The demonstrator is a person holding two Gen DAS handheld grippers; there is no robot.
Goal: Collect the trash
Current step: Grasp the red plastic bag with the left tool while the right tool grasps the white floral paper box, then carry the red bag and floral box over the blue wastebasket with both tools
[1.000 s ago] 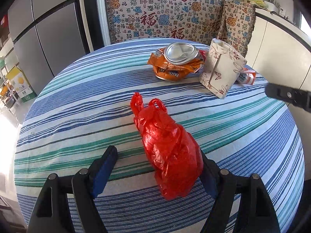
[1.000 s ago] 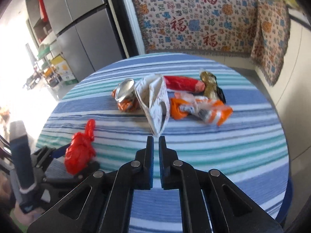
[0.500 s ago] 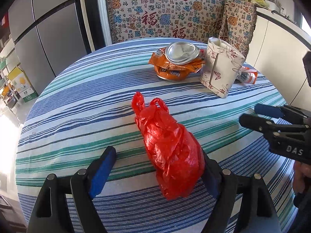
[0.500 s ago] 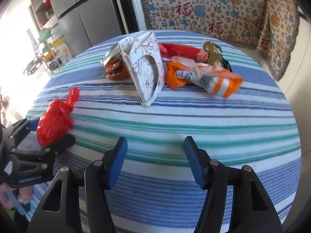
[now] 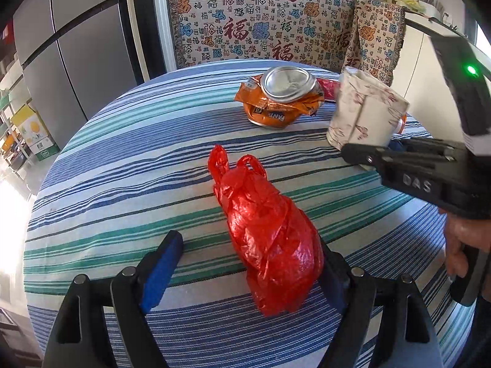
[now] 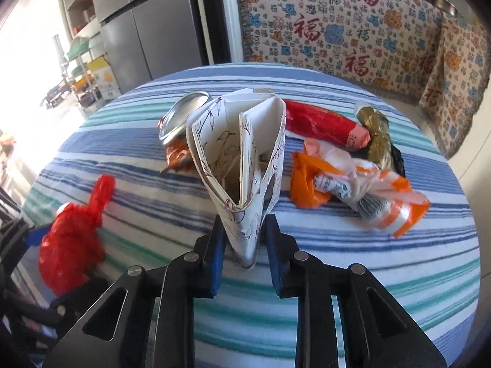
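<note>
R tongs (image 6: pixel 242 239) closing on paper box (image 6: pixel 242 159)

One red bag (image 5: pixel 267 233), one crushed can (image 5: pixel 284 96), one paper box (image 6: pixel 242 165), four wrappers (image 6: pixel 356 184)

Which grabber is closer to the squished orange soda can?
The right one. The right gripper has just been closing on the folded paper box, which sits right beside the crushed can. The left gripper sits farther back, around the red bag.
</note>
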